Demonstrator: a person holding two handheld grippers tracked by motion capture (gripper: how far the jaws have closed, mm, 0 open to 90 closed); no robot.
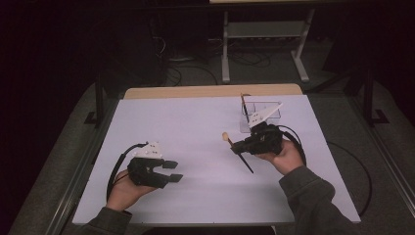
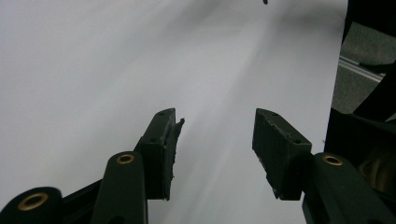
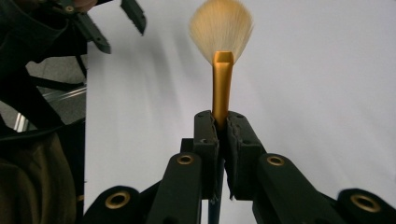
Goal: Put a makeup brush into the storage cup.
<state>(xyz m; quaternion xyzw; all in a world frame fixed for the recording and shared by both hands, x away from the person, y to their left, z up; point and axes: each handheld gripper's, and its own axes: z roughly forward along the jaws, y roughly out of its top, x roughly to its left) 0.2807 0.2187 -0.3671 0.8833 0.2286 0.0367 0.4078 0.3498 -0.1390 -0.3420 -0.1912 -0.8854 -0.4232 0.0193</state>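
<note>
My right gripper (image 3: 223, 123) is clamped on the brush (image 3: 222, 51) at its gold ferrule: light, stiff handle, probably slippery; bristles soft. Left gripper (image 2: 215, 140), lower centre, gapes empty.

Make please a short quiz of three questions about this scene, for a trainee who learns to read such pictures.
1. True or false: the left gripper holds the brush.
2. The clear holder stands nearest to: A) the left gripper, B) the right gripper, C) the table's near edge.
3. Fill in: the right gripper's jaws clamp the brush on its gold ____.

Key
1. False: its jaws stand open with nothing between them above the white table.
2. B.
3. Ferrule, just below the pale fan of bristles.
</note>
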